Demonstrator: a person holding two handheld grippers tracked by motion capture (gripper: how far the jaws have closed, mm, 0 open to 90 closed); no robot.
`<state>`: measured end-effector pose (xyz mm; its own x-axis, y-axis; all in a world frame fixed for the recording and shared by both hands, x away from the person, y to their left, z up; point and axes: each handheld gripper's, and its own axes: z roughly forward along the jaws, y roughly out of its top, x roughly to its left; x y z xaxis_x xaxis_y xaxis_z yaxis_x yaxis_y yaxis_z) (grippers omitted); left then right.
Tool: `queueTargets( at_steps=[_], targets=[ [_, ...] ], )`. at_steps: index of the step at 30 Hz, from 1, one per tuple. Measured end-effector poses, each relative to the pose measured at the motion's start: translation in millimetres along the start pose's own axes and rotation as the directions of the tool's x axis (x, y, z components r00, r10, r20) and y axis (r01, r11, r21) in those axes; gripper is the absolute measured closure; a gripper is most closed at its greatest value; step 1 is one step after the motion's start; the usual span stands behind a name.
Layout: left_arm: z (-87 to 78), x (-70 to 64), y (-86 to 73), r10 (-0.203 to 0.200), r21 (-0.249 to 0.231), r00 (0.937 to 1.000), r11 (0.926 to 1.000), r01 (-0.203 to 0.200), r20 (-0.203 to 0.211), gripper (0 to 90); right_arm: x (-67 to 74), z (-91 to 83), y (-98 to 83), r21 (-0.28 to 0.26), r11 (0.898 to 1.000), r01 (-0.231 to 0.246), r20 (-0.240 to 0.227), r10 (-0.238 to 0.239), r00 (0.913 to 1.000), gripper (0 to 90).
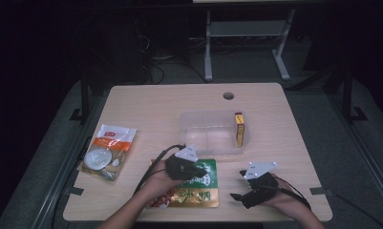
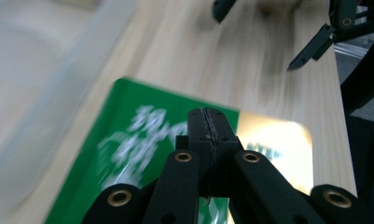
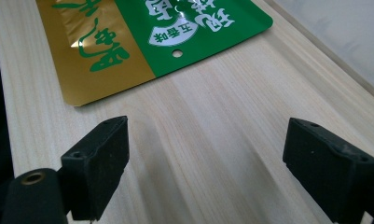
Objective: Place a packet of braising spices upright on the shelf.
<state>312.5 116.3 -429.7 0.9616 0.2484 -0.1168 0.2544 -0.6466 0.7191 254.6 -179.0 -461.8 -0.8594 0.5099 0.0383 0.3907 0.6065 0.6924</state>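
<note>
Counts: we count two pouches, one clear plastic tub (image 1: 189, 125), one yellow carton (image 1: 239, 129).
Flat green-and-gold foil pouch (image 1: 198, 188): near table edge, under left gripper (image 1: 188, 168), jaws closed, whether on the pouch we cannot tell.
Right gripper (image 1: 237, 185): jaws wide, empty.

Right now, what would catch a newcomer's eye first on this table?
The green-and-gold pouch at the near edge, with the left hand-held gripper shut above it. Behind it sits a clear tub holding a small yellow box. The right hand-held gripper waits open over bare wood beside the pouch.
</note>
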Motion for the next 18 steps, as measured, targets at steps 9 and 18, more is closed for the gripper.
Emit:
queueTargets(
  at_steps=[9,18],
  targets=[
    [-57.1,39.7,-56.2,-0.111,0.002,0.9749,0.9935,0.114,-0.193,90.0,1.1,3.3,1.5,0.007,1.0,-0.002,-0.001,0.002,1.0,14.2],
    [-60.2,86.9,-78.9,-0.183,0.024,0.9419,0.98,0.198,-0.282,89.9,0.3,2.7,0.3,0.01,1.0,-0.003,0.003,0.003,1.0,14.2]
  ],
)
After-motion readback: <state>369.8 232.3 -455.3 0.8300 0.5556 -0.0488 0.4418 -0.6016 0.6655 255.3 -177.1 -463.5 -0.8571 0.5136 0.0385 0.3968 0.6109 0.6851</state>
